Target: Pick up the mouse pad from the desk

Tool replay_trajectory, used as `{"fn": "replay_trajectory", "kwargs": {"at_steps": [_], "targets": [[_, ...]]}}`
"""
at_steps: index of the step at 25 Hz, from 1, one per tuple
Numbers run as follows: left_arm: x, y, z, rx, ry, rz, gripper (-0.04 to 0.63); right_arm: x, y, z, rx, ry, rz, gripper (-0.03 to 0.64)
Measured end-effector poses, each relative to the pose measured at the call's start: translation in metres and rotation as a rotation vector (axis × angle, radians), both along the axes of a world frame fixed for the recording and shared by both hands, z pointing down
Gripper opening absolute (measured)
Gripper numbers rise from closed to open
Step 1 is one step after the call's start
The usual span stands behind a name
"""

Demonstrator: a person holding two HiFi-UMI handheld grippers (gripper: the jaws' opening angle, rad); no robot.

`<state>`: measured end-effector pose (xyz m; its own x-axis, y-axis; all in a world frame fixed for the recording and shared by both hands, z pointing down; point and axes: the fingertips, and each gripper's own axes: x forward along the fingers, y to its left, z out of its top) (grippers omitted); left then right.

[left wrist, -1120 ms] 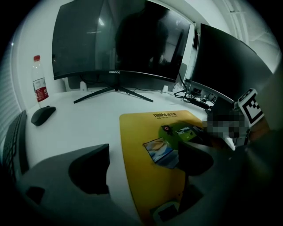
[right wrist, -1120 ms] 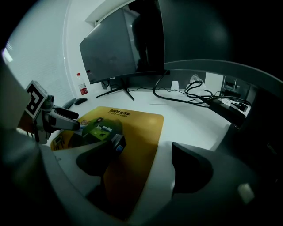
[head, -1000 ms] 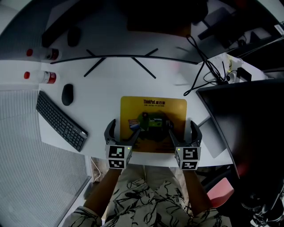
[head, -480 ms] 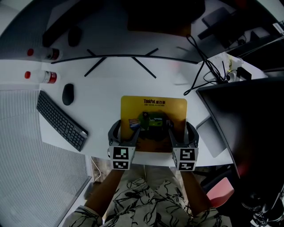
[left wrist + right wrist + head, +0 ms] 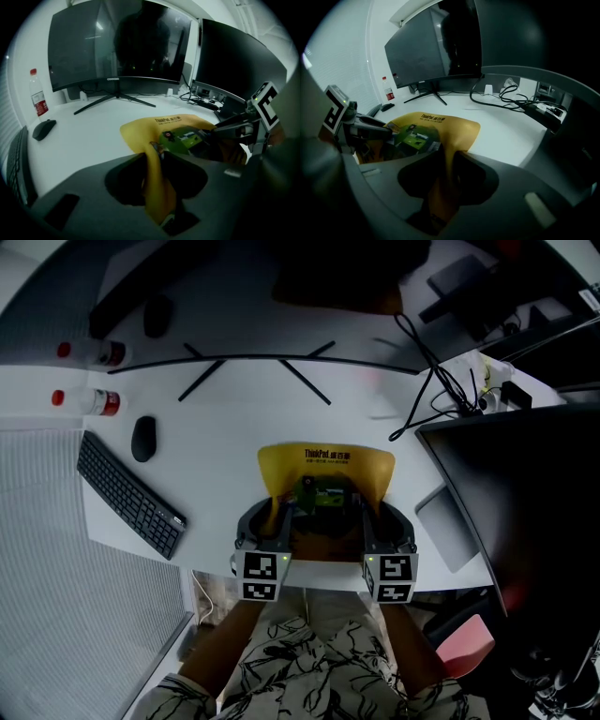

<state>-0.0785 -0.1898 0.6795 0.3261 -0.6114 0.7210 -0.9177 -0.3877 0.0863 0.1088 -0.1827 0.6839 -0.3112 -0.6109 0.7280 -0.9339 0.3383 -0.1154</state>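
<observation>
The yellow mouse pad point(image 5: 326, 460) with a green picture lies near the front edge of the white desk point(image 5: 225, 427). Its left and right sides are bent upward. My left gripper point(image 5: 277, 512) has just been closing and now pinches the pad's left edge point(image 5: 157, 173) between its jaws. My right gripper point(image 5: 369, 512) has likewise been closing and pinches the right edge point(image 5: 445, 173). The far part of the pad point(image 5: 140, 129) point(image 5: 454, 124) still rests on the desk. Each gripper shows in the other's view, across the pad.
A black keyboard point(image 5: 129, 495) and a black mouse point(image 5: 142, 439) lie to the left, with two red-capped bottles point(image 5: 89, 402) beyond them. A monitor stand point(image 5: 253, 367) spreads behind the pad. Cables point(image 5: 436, 390) and a dark monitor point(image 5: 516, 493) crowd the right side.
Both grippers' jaws have closed from wide apart onto the pad's side edges. The pad's left and right sides have curled up from flat.
</observation>
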Motion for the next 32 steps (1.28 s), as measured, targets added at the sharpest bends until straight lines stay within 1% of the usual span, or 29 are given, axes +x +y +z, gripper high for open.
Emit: {"fn": "replay_trajectory", "kwargs": {"at_steps": [1,3,8,11,14,19,23,28,32], "targets": [[0.003,0.001,-0.001,-0.001,0.001,0.008,0.118,-0.003,0.0,0.0,-0.001,-0.007,-0.002,0.101],[0.005,0.002,-0.001,-0.005,0.01,0.009,0.1,-0.005,0.0,-0.002,-0.004,-0.019,0.001,0.084],[0.004,0.002,-0.006,-0.004,0.054,0.001,0.095,-0.007,0.0,-0.007,-0.007,-0.036,-0.002,0.08],[0.004,0.003,-0.016,0.017,0.098,-0.011,0.098,-0.009,0.001,-0.018,0.004,-0.06,0.004,0.075],[0.004,0.003,-0.032,0.049,0.112,-0.005,0.095,-0.014,-0.002,-0.036,0.042,-0.071,-0.002,0.072],[0.0,-0.006,-0.073,0.131,0.138,-0.011,0.092,-0.017,-0.01,-0.076,0.13,-0.095,0.007,0.071],[-0.007,-0.021,-0.115,0.232,0.177,0.006,0.094,-0.02,-0.025,-0.115,0.229,-0.118,0.011,0.072],[-0.014,-0.031,-0.175,0.35,0.173,0.048,0.092,-0.027,-0.037,-0.173,0.344,-0.158,-0.009,0.072],[-0.015,-0.038,-0.223,0.429,0.187,0.056,0.092,-0.027,-0.042,-0.221,0.443,-0.169,-0.02,0.072]]}}
